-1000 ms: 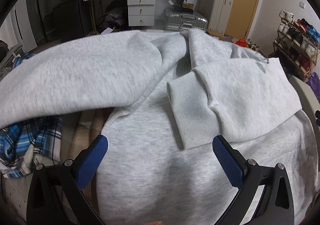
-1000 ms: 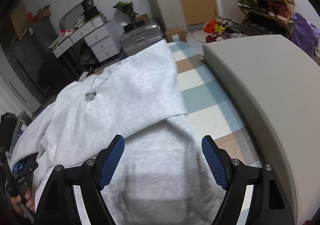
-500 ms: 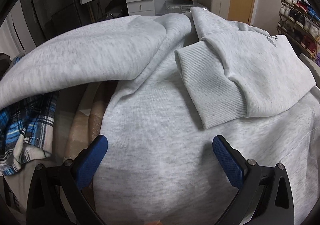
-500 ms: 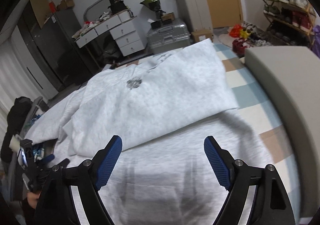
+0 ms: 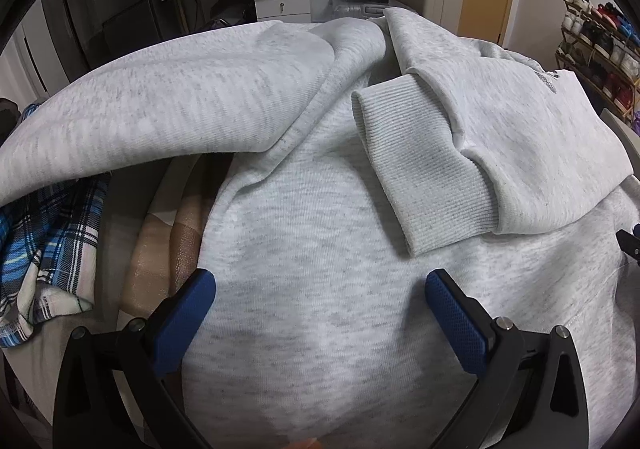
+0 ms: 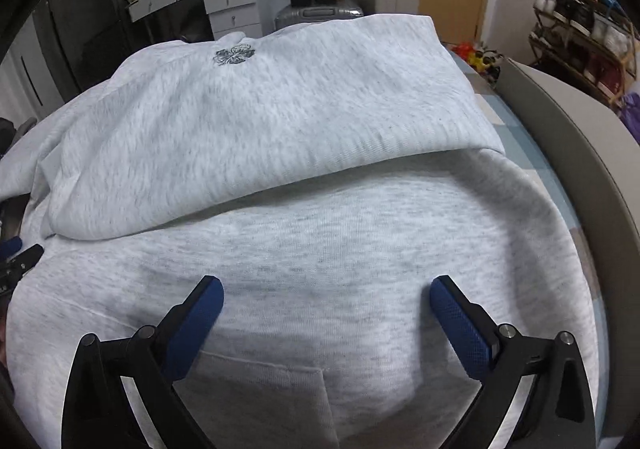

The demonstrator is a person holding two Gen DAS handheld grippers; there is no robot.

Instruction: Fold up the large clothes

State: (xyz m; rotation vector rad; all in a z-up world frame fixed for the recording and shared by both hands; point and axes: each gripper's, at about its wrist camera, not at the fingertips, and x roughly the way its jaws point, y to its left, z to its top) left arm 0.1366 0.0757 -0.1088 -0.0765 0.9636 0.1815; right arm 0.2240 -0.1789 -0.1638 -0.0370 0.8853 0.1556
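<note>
Both my grippers hover over the light grey fleece sweatshirt (image 5: 320, 269): left gripper (image 5: 320, 289) spread wide, right gripper (image 6: 326, 297) opening, nothing pinched.

The right gripper (image 6: 326, 299) now sits lower and closer over the grey sweatshirt (image 6: 320, 249), its jaws opening wider, nothing pinched.

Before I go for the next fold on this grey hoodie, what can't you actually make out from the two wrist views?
- Hoodie hem: both views, cut off by the bottom edge behind the left gripper and right gripper.
- Second cuff: only one ribbed cuff shows.
- Chest emblem: right view, too small.
- Plaid cloth: left view, mostly under the sleeve.
</note>
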